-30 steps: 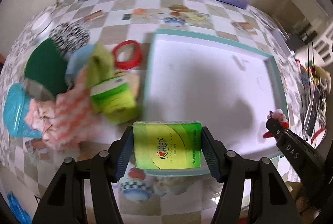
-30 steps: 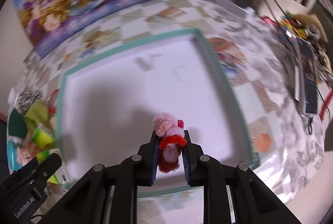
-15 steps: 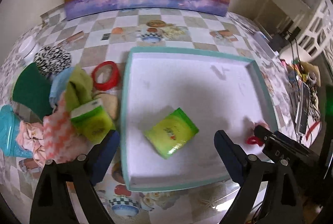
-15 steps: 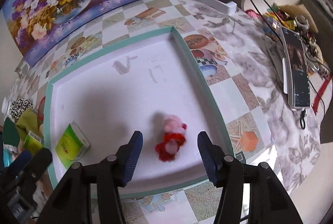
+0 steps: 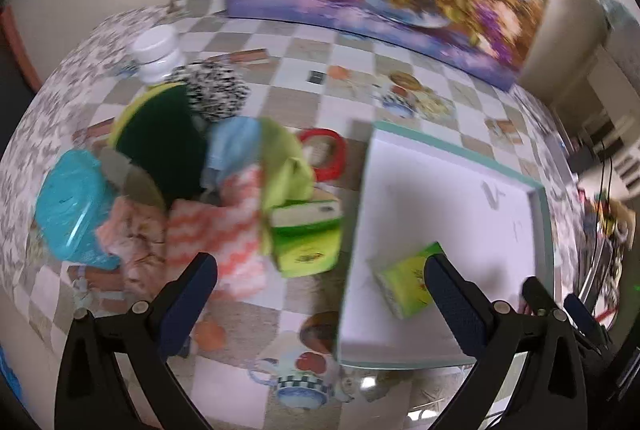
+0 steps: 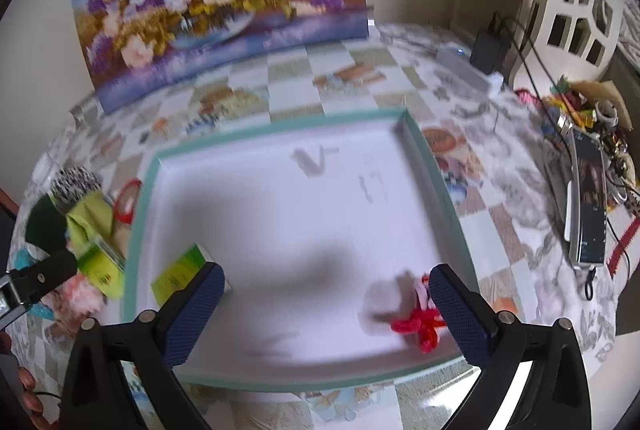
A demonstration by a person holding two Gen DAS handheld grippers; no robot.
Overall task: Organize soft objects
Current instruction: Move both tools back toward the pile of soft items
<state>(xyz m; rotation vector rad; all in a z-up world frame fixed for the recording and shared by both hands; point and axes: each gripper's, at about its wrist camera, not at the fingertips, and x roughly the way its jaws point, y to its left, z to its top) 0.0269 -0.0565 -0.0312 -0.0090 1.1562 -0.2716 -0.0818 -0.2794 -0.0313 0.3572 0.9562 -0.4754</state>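
Note:
A white tray with a teal rim [image 5: 452, 146] [image 6: 276, 128] lies on the checked table. A green tissue pack [image 5: 406, 284] [image 6: 180, 272] lies in its near left part. A pink and red plush toy [image 6: 418, 314] lies in its near right corner. A pile of soft things sits left of the tray: a second green tissue pack [image 5: 306, 244], a pink striped cloth [image 5: 224, 234], a green cloth [image 5: 286, 166], a dark green sponge [image 5: 160, 146]. My left gripper [image 5: 320, 290] is open and empty above the pile's near edge. My right gripper [image 6: 326, 298] is open and empty above the tray.
A red tape ring [image 5: 326, 156], a teal lidded box [image 5: 70, 206], a black-and-white pouf [image 5: 218, 90] and a white jar [image 5: 156, 48] are near the pile. A flower painting [image 6: 224, 2] stands at the back. A phone [image 6: 588, 194], cables and clutter lie at the right.
Both grippers opened and let go: the green tissue pack and the plush toy now lie in the tray. Both pulled back; the left one swung left toward the pile.

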